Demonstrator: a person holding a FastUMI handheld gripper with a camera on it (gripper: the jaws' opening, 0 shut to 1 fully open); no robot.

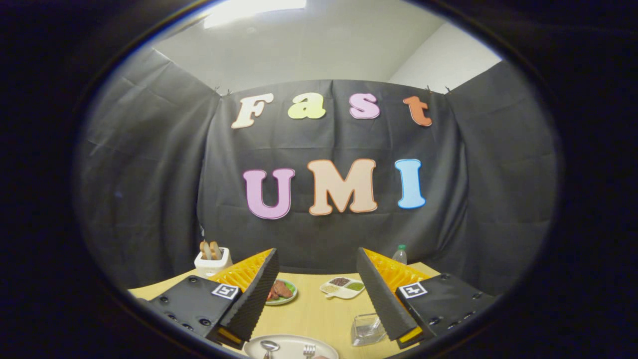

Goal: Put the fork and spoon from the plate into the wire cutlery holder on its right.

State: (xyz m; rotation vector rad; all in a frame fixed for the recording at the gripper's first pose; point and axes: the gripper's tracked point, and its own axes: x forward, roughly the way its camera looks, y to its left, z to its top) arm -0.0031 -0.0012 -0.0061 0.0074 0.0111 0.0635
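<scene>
My gripper is held above the wooden table with its fingers wide apart and nothing between them. Below and between the fingertips lies a white plate. On it I see the bowl of a spoon on the left and the tines of a fork on the right; their handles are hidden. To the right of the plate, by the right finger, stands the see-through wire cutlery holder, which looks empty.
Beyond the fingers on the table sit a small plate of food and a white divided dish with grains. A white toaster with bread stands at the back left, a bottle at the back right.
</scene>
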